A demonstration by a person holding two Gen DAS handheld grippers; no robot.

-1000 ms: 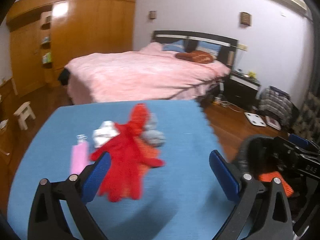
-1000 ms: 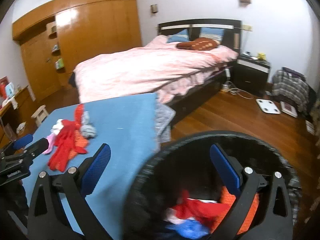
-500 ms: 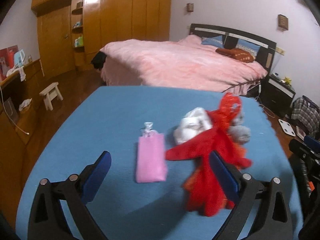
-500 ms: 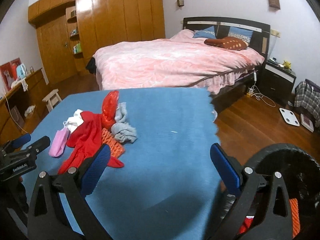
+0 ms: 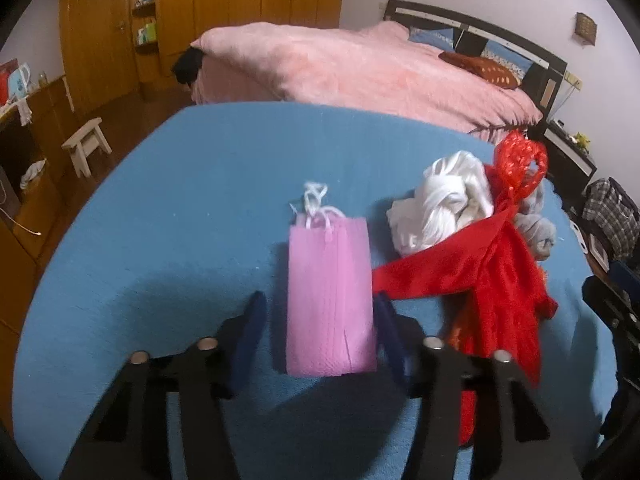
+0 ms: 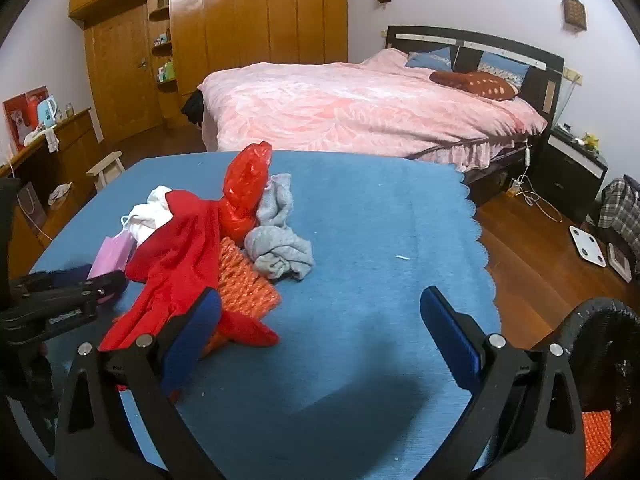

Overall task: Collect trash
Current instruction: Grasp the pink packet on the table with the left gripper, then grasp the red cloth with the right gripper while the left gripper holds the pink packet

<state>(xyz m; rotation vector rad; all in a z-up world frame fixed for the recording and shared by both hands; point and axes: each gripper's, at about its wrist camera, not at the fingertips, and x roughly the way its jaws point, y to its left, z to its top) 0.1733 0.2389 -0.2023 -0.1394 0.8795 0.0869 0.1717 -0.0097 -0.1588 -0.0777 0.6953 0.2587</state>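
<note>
Six loose pieces of trash lie in one cluster on the blue-covered bench (image 6: 380, 240): one pink paper bag (image 5: 330, 300), one crumpled white wad (image 5: 444, 204), one red cloth (image 5: 492, 280), one red plastic bag (image 6: 244, 188), one grey rag (image 6: 280, 240) and one orange mesh piece (image 6: 244, 284). The pink paper bag lies flat at the left end of the cluster, its white string handles pointing away from the camera, and it sits just beside the red cloth, which drapes over the middle of the pile. The left tool (image 5: 320, 336) is narrowed around the near end of the pink paper bag, one blue finger on each long side; the right finger looks to touch the bag's edge, the left one shows a thin gap, so whether it grips cannot be told. The right tool (image 6: 320, 332) hangs wide apart over bare blue cloth, just right of the pile, holding nothing. One black trash bin (image 6: 600, 360) stands at the bench's right edge with something orange inside. Behind are one bed (image 6: 360, 108) with a pink cover, one small wooden stool (image 5: 86, 146) and one wall of wooden wardrobes (image 6: 240, 32).
</note>
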